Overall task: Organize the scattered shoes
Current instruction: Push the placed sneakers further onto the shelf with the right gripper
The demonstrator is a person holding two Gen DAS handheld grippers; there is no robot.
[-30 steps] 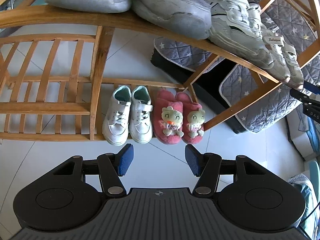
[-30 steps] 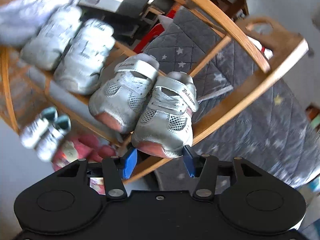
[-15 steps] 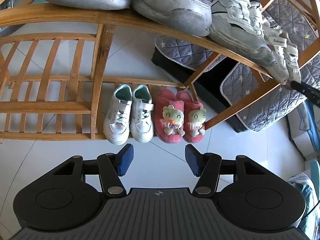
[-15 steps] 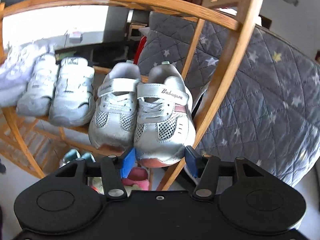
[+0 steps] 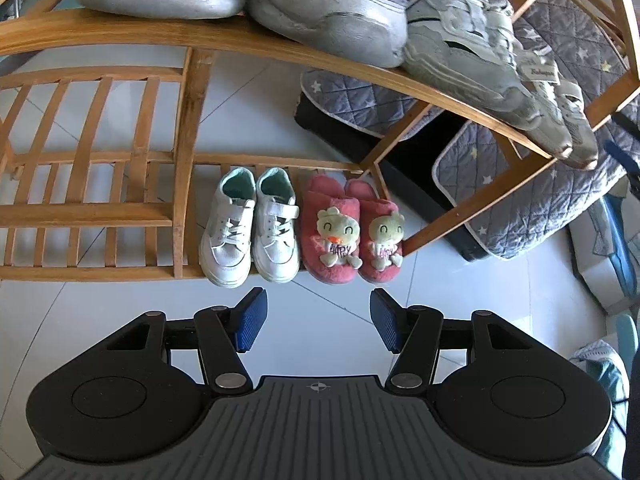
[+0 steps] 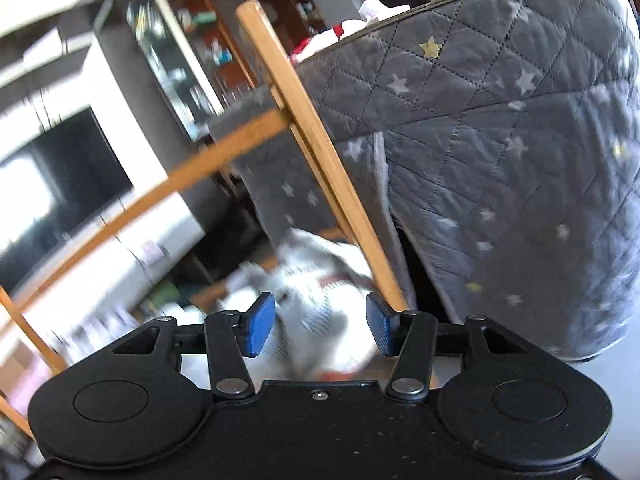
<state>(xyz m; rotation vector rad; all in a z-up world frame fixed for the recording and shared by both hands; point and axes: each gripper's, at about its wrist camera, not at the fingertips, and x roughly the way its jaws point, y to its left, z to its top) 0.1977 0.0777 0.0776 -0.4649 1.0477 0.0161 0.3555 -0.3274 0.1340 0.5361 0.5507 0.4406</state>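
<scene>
Filling most of both views, a bamboo shoe rack (image 5: 192, 148) is seen on the pale tiled floor (image 5: 340, 304), with a grey quilted star-print cover (image 6: 500, 152) draped over furniture just behind it. On the upper shelf, two large grey sneakers (image 5: 320, 12) are lined up beside white strap sneakers (image 5: 460, 40) and a smaller silver pair (image 5: 560, 112) at the shelf's end. On the bottom shelf, small white sneakers (image 5: 250, 228) are set next to pink plush slippers (image 5: 352, 232). The left gripper (image 5: 316, 316) is held above the floor, jaws apart and empty. The right gripper (image 6: 320, 328) is closing its jaws; a blurred silver shoe (image 6: 320, 300) is seen between them, not visibly pressed.
</scene>
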